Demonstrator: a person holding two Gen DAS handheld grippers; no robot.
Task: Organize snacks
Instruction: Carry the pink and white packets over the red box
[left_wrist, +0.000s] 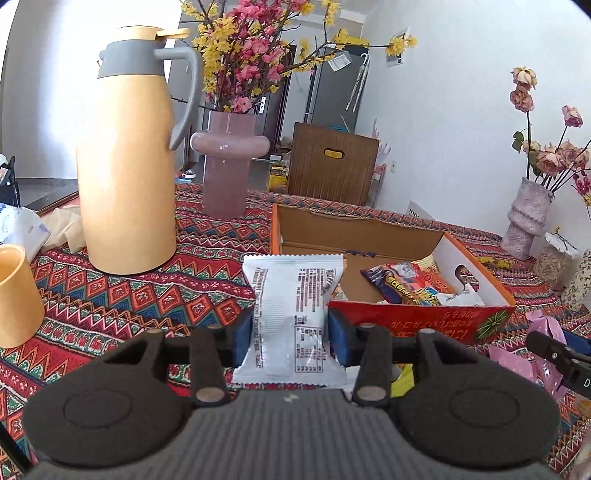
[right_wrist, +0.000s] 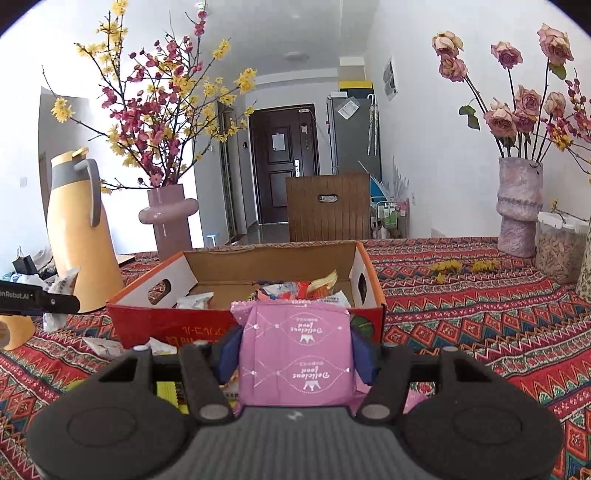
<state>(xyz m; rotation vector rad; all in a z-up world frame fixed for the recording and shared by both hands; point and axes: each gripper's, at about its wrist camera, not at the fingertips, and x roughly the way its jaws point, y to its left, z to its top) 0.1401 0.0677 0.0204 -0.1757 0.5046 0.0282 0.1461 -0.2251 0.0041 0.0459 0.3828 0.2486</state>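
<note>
My left gripper (left_wrist: 291, 334) is shut on a white snack packet (left_wrist: 291, 317), held upright between the blue pads, just left of and in front of an open cardboard box (left_wrist: 424, 321) with a red front wall. My right gripper (right_wrist: 295, 350) is shut on a pink snack packet (right_wrist: 295, 358), held above the table in front of the same box (right_wrist: 177, 325). Several colourful snack packets (left_wrist: 410, 284) lie inside the box (right_wrist: 295, 290). The right gripper's tip with its pink packet (left_wrist: 554, 354) shows at the right edge of the left wrist view.
A tall yellow thermos jug (left_wrist: 125, 166), a pink vase with blossom branches (left_wrist: 227, 162) and a yellow cup (left_wrist: 16, 295) stand left of the box. A rose vase (right_wrist: 519, 206) and a jar (right_wrist: 559, 247) stand right. Loose packets (right_wrist: 103, 347) lie on the patterned tablecloth (right_wrist: 480, 332).
</note>
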